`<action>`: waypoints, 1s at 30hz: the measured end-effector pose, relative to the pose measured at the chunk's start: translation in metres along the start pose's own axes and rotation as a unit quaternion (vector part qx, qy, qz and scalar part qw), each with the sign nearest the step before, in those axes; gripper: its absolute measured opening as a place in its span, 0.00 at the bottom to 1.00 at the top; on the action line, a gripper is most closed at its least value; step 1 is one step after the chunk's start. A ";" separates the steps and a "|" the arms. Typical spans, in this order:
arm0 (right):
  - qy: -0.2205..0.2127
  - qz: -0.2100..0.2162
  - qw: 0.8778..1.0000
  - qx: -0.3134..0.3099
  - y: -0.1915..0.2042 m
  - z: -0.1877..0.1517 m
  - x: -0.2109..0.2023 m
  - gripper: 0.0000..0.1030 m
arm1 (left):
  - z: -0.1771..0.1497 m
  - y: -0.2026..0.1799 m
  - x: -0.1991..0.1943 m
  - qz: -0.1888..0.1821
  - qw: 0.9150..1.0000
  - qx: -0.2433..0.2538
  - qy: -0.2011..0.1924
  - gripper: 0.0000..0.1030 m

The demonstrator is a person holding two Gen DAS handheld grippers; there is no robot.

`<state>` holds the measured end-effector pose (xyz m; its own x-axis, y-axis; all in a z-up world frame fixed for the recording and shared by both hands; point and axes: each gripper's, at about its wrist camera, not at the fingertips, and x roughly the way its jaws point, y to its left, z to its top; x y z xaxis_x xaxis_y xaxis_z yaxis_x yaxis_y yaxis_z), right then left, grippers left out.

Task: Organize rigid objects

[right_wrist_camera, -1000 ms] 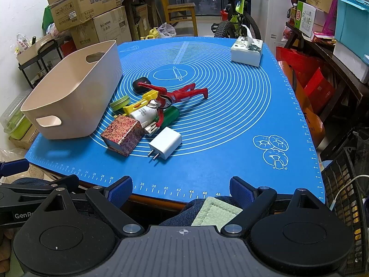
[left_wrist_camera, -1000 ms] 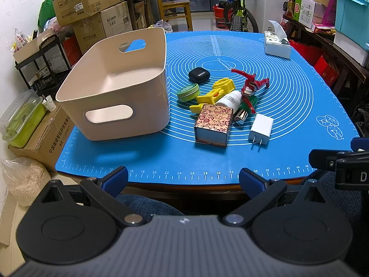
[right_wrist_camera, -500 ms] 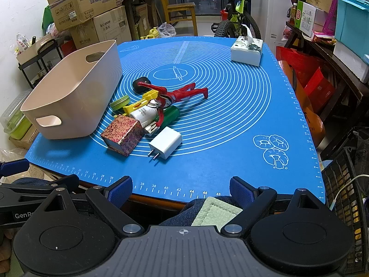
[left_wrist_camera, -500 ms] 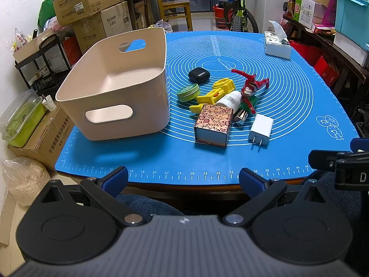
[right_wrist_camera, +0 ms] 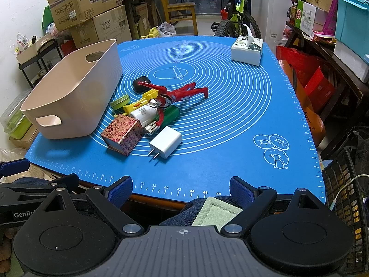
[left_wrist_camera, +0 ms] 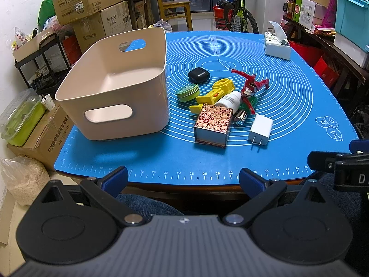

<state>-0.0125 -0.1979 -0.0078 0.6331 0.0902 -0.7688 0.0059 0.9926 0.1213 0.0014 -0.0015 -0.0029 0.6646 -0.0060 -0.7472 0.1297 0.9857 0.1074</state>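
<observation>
mat (left_wrist_camera: 288,106): smooth, matt, rubbery-looking blue sheet with printed white lines
bin (left_wrist_camera: 129,106): beige plastic, smooth, soft sheen
patterned box (left_wrist_camera: 214,118): glossy red-and-gold printed paper, plain white sides
charger (left_wrist_camera: 261,128): smooth white plastic, metal prongs
earbud case (left_wrist_camera: 198,75): dark plastic, slight gloss
figure (right_wrist_camera: 182,93): shiny red and silver plastic
yellow toy (left_wrist_camera: 215,94): bright, smooth plastic
bottle (left_wrist_camera: 229,100): white matt plastic
tissue pack (right_wrist_camera: 246,50): printed wrapper, soft paper on top
gripper fingers (left_wrist_camera: 115,180): blue pads, look matt
</observation>
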 end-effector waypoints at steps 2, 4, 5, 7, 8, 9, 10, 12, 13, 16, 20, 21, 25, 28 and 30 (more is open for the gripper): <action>0.000 0.000 1.000 0.000 0.000 0.000 0.000 0.89 | 0.000 0.000 0.000 0.000 1.000 0.000 0.000 0.98; 0.000 0.000 1.000 0.000 0.000 0.001 0.001 0.89 | 0.000 0.000 0.000 0.000 1.000 0.000 0.000 0.98; 0.000 0.000 1.000 0.000 0.000 0.001 0.000 0.89 | 0.000 0.000 0.000 0.000 1.000 0.000 0.000 0.98; 0.000 0.000 1.000 0.000 0.000 0.001 0.001 0.89 | 0.000 0.000 0.000 0.000 1.000 0.000 0.000 0.98; 0.000 0.000 1.000 0.000 0.000 0.001 0.001 0.89 | 0.000 0.000 0.000 0.000 1.000 0.000 0.000 0.98; 0.001 0.000 1.000 0.000 0.000 0.001 0.001 0.89 | 0.000 0.000 0.000 0.000 1.000 0.000 0.000 0.98; 0.000 0.000 1.000 0.000 0.000 0.002 0.001 0.89 | 0.000 0.000 0.000 -0.001 1.000 0.000 0.000 0.98; 0.001 0.000 1.000 0.000 0.000 0.002 0.000 0.89 | 0.000 0.000 0.000 0.000 1.000 0.000 0.000 0.98; 0.000 0.000 1.000 0.000 0.000 0.003 0.001 0.89 | 0.000 0.000 0.000 0.000 1.000 0.000 0.000 0.98; 0.001 0.000 1.000 0.001 0.000 0.002 0.001 0.89 | 0.000 0.001 0.000 0.000 1.000 -0.001 0.000 0.98; -0.001 0.000 1.000 0.001 0.001 0.002 0.000 0.89 | 0.002 0.002 -0.001 0.002 1.000 -0.001 -0.001 0.98; 0.000 -0.001 1.000 0.001 0.001 0.002 0.000 0.89 | 0.003 0.002 -0.001 0.003 1.000 0.000 -0.002 0.98; -0.001 0.002 1.000 0.007 0.000 0.003 0.000 0.89 | 0.009 0.004 -0.008 0.006 1.000 0.002 -0.008 0.98; -0.012 0.014 1.000 0.020 -0.002 0.010 -0.008 0.89 | 0.020 0.009 -0.016 0.005 1.000 -0.001 -0.022 0.98; -0.033 0.021 0.999 0.020 0.000 0.022 -0.016 0.89 | 0.029 0.013 -0.023 0.012 0.999 -0.004 -0.033 0.98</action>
<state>-0.0057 -0.2012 0.0177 0.6835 0.1258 -0.7191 0.0080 0.9837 0.1796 0.0095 0.0065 0.0349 0.7149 0.0068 -0.6992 0.1077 0.9870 0.1196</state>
